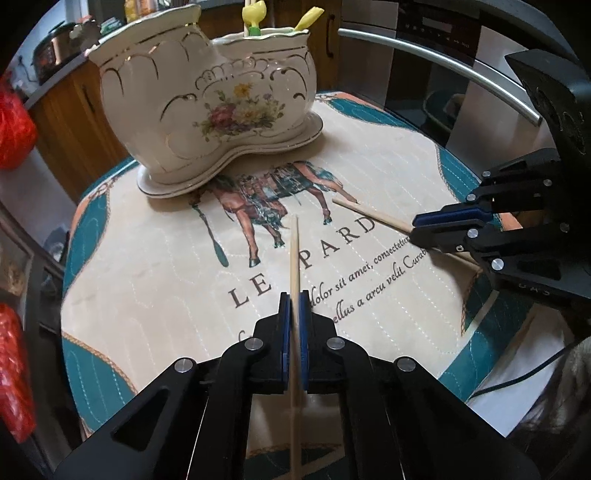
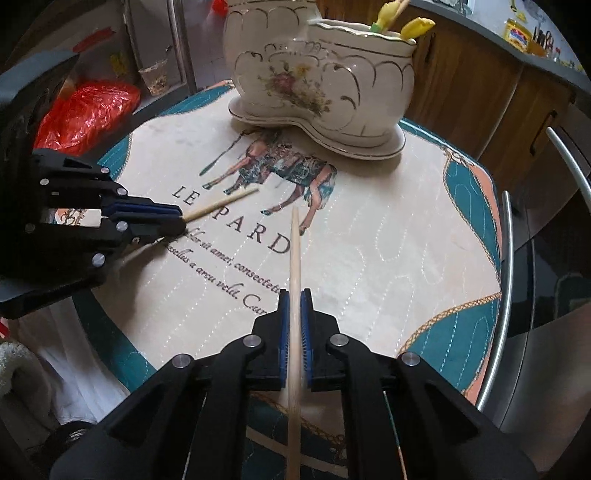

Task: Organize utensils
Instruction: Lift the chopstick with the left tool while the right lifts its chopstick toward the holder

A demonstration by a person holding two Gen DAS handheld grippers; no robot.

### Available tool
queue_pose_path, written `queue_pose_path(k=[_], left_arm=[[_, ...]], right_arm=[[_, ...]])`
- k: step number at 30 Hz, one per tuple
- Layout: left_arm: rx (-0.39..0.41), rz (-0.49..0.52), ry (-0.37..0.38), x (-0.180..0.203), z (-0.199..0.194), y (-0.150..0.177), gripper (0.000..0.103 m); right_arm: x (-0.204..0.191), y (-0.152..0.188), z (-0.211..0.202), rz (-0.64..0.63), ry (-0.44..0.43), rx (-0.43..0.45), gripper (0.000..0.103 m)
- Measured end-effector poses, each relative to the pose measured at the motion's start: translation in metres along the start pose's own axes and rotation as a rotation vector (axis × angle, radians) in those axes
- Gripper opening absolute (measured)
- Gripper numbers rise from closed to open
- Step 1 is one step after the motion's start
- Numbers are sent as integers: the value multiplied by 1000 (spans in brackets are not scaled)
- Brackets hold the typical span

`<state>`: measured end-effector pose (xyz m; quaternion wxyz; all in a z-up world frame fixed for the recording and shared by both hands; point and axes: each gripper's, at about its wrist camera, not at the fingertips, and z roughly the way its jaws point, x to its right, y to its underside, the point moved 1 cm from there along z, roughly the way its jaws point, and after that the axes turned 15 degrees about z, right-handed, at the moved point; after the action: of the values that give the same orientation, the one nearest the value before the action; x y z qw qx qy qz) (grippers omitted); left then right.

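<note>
The desk (image 1: 155,258) wears a quilted mat (image 1: 388,155) printed with a horse, and at its far side stands a shoe-shaped porcelain holder (image 1: 207,107) with yellow plastic utensils (image 1: 304,20) poking from its low end. The left claw (image 1: 294,295) is clenched on a wooden chopstick (image 1: 294,254), whose long axis runs straight out between the fingers, its tip aimed at the holder. The right claw (image 2: 294,295) likewise grips a second chopstick (image 2: 295,251), pointing toward the holder, angled above the mat.
</note>
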<state>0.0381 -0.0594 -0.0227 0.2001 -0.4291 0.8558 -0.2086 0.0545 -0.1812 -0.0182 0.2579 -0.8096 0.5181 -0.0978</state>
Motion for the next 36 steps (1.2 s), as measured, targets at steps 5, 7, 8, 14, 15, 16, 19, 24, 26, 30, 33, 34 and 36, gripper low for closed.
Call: queue_pose_path(k=[5,7,8,14,15,16,19,24,26,30,33,34,36], left_arm=[[113,-37,16,-12,-21,3,5],[170,-43,16,-17,-36,1,5],[194,-45,14,-21,-44,1,5],[421,-97,-26,-53,-106,-12,5],[451,-106,-41,-59,-113,-15,5],[490,-118,-57,-66,-121,-19,5],[600,-166,-78,-90,-140,-35,5],[733,-214,-114,-123,-148,-69,5],[770,-227,-135,-132,-148,-82,5],[825,-276,-158,-156,-134,-105,5],[860,-297,-184,-166,-125,-115,5],[866,-302,-197,-168,-121,-116,5],[876,-314,-211,-170,-112,-122,5]], right_arm=[[8,-7,-25,67,-67,126,6],[10,-14,-39,88,-86,194,6],[12,-18,-49,101,-104,238,6],[26,-49,-90,183,-196,468,6],[27,-57,-94,202,-214,498,6],[29,-66,-99,224,-235,540,6],[36,-89,-108,291,-295,617,6],[53,-121,-107,401,-375,716,6],[57,-133,-104,432,-383,755,6],[62,-153,-99,457,-383,824,6],[59,-164,-90,457,-361,854,6],[58,-169,-85,458,-354,860,6],[55,-175,-78,454,-334,874,6]])
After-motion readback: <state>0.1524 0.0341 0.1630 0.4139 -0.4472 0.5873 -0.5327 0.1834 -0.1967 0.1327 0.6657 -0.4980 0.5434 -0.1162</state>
